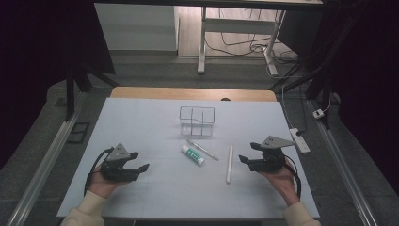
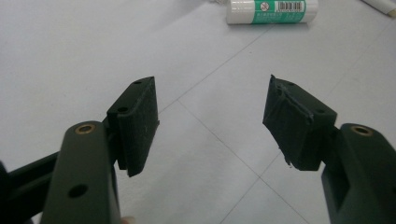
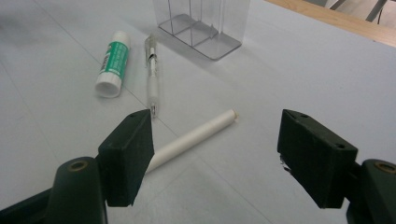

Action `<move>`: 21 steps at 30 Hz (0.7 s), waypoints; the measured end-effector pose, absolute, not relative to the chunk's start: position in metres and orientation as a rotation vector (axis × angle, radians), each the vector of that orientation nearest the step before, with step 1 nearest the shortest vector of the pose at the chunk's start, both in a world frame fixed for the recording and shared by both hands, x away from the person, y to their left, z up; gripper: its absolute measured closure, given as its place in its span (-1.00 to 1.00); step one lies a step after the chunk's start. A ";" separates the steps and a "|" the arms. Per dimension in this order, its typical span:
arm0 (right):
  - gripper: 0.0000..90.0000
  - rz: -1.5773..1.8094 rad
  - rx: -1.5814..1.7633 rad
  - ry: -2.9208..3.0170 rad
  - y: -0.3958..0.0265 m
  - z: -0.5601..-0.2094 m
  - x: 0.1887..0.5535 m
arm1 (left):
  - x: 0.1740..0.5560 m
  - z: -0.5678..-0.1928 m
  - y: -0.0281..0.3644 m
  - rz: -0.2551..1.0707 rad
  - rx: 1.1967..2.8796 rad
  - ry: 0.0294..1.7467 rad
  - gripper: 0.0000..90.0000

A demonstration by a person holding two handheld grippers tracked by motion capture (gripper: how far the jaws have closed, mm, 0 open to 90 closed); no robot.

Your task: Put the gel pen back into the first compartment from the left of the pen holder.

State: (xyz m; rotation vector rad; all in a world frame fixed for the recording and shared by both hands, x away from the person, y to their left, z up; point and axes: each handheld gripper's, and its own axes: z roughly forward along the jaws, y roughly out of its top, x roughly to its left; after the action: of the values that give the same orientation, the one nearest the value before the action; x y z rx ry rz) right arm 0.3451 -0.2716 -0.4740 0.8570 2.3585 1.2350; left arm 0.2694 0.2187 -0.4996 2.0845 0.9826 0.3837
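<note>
White stick (image 1: 229, 163) on table; right tongs (image 1: 248, 152) near, left tongs (image 1: 139, 161) level, both agape, empty.

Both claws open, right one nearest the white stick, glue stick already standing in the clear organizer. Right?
Not quite. The glue stick lies flat on the table, in front of the clear organizer, per the high view. Both claws are open, and the right claw is nearest the white stick.
</note>
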 end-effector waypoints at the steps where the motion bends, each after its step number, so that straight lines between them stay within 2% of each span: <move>1: -0.40 1.230 0.854 2.360 -0.270 -0.473 0.346 | 0.269 -0.499 0.219 0.385 2.082 0.983 -0.21; 21: -0.37 1.160 0.818 2.443 -0.238 -0.470 0.359 | 0.269 -0.497 0.221 0.396 2.069 0.982 -0.21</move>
State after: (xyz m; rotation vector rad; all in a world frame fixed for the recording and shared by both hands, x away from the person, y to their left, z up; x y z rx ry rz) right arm 0.3590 -0.2382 -0.4701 0.8179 2.4426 1.1598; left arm 0.2686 0.2207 -0.4966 2.0690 0.9824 0.3963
